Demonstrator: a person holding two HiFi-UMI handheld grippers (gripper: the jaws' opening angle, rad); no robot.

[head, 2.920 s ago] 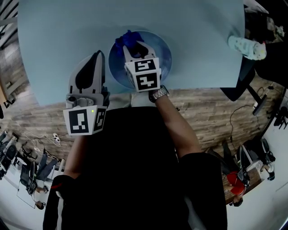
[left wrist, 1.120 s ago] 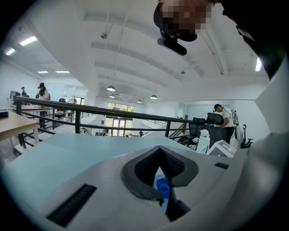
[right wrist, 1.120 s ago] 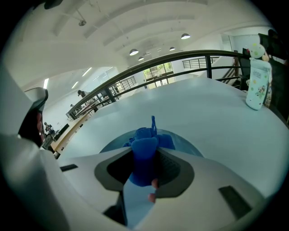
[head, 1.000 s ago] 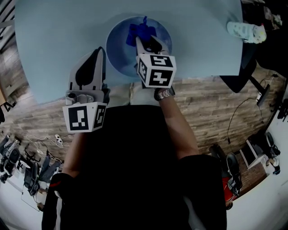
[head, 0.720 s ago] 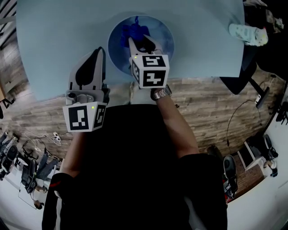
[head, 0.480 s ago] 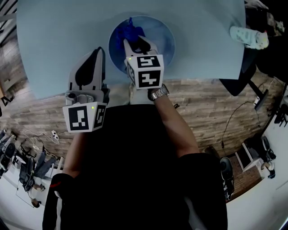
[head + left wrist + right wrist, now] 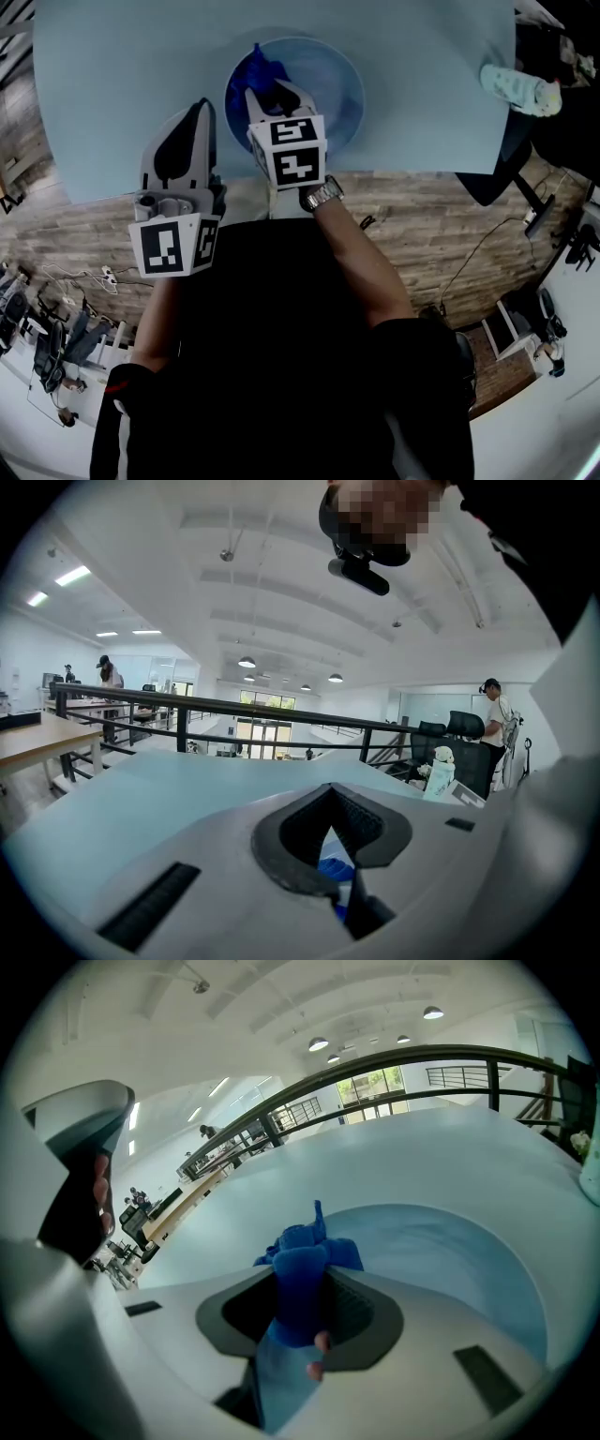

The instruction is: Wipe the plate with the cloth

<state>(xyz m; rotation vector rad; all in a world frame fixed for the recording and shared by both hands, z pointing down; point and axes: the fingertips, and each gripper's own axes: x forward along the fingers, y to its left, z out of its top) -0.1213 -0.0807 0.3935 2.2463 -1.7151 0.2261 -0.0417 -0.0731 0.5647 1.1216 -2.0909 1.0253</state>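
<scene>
- Right gripper (image 7: pixel 302 1327): jaws pinched on the cloth (image 7: pixel 300 1274), a dark blue wad bunched between the pads. We judge the tight bunch gives a firm pad to press and drag with, rather than a loose flap.
- Cloth sits at the left side of the plate (image 7: pixel 330 82) in the head view, close to the rim. Most of the pale blue dish lies bare toward the right of the frame. We judge the wipe is under way, working the left part.
- Cloth's long axis runs along the gripper's own line, out past the jaw tips toward the top of the frame. A small pointed corner sticks up at the far end. A paler strip trails back between the jaws toward the camera.
- Whether the wad actually touches the dish we cannot tell.
- Left gripper (image 7: pixel 194 120): jaws pressed together, nothing between them. It hangs just left of the plate, over the near edge of the table (image 7: pixel 112 84), apart from the dish. We judge it is parked there to keep clear of the wiping.
</scene>
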